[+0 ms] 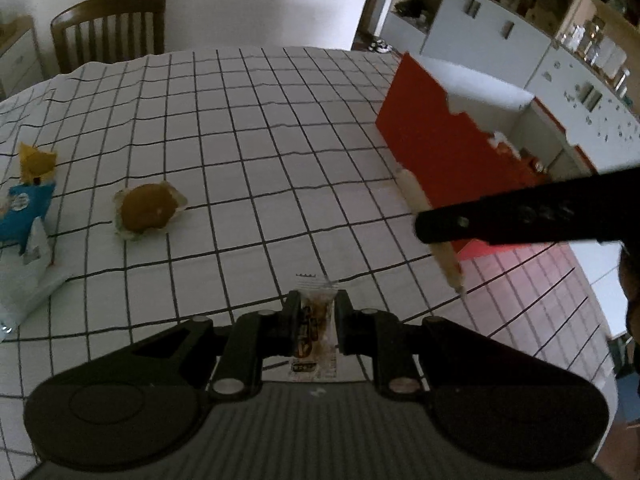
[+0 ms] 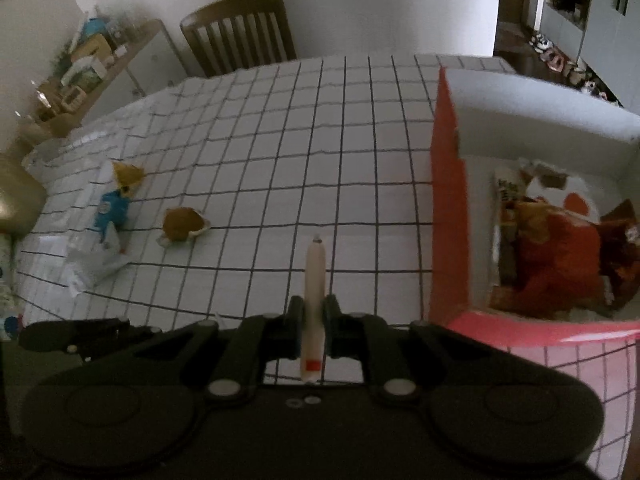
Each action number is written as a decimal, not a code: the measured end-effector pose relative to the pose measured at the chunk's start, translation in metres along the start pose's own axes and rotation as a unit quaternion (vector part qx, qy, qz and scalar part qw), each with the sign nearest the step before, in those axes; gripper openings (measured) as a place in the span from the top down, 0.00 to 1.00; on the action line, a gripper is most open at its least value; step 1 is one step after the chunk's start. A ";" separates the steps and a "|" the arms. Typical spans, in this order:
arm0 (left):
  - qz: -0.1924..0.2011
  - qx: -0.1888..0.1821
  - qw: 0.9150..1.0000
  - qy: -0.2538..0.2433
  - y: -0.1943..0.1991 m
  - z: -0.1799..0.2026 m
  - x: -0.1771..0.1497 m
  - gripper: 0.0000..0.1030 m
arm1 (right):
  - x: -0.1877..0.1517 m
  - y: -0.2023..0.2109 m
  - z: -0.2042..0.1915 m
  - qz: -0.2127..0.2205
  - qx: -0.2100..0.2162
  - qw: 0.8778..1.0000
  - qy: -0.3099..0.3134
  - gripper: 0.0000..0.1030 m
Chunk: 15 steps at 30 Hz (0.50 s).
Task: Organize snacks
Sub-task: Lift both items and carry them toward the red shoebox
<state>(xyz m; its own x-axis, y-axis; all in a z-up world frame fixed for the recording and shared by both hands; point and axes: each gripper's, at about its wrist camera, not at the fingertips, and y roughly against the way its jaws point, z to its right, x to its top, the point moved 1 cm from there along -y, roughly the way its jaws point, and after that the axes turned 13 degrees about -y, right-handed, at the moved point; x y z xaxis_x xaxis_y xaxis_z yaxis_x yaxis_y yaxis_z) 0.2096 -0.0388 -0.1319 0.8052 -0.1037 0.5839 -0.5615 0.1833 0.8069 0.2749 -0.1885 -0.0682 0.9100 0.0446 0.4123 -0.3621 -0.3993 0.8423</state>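
Note:
My left gripper (image 1: 316, 308) is shut on a small clear-wrapped brown snack bar (image 1: 314, 328), held above the checked tablecloth (image 1: 248, 152). My right gripper (image 2: 314, 312) is shut on a long pale stick-shaped snack (image 2: 314, 280); it also shows in the left wrist view (image 1: 424, 208), just left of the red box (image 1: 436, 140). The red box (image 2: 448, 208) stands at the table's right side, open on top, with several red and orange snack packs (image 2: 560, 256) inside. A wrapped round brown bun (image 1: 146, 208) lies on the table to the left, also in the right wrist view (image 2: 182, 224).
A blue packet (image 1: 24, 208), a yellow packet (image 1: 36, 160) and white wrappers (image 1: 28, 272) lie at the table's left edge. A wooden chair (image 1: 108, 28) stands behind the table. A cluttered shelf (image 2: 88, 68) is at the back left, grey cabinets (image 1: 500, 36) at the right.

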 end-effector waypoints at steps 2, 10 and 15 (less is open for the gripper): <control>0.004 0.000 1.000 0.007 0.005 0.005 0.002 0.83 | -0.002 0.013 0.003 0.005 0.008 1.000 -0.001 0.92; 0.025 -0.007 0.999 0.022 0.037 0.024 0.017 0.83 | -0.007 0.056 0.014 0.028 0.032 0.999 0.002 0.92; 0.043 -0.009 0.999 0.019 0.054 0.045 0.031 0.83 | -0.007 0.078 0.026 0.041 0.047 0.998 0.005 0.92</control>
<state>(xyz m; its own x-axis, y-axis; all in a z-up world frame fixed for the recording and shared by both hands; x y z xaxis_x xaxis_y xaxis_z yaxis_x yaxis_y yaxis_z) 0.1958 -0.0758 -0.0657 0.7610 -0.0489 0.6469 -0.6256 0.2085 0.7518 0.2458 -0.2440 -0.0144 0.8761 0.0167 0.4819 -0.4141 -0.4860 0.7697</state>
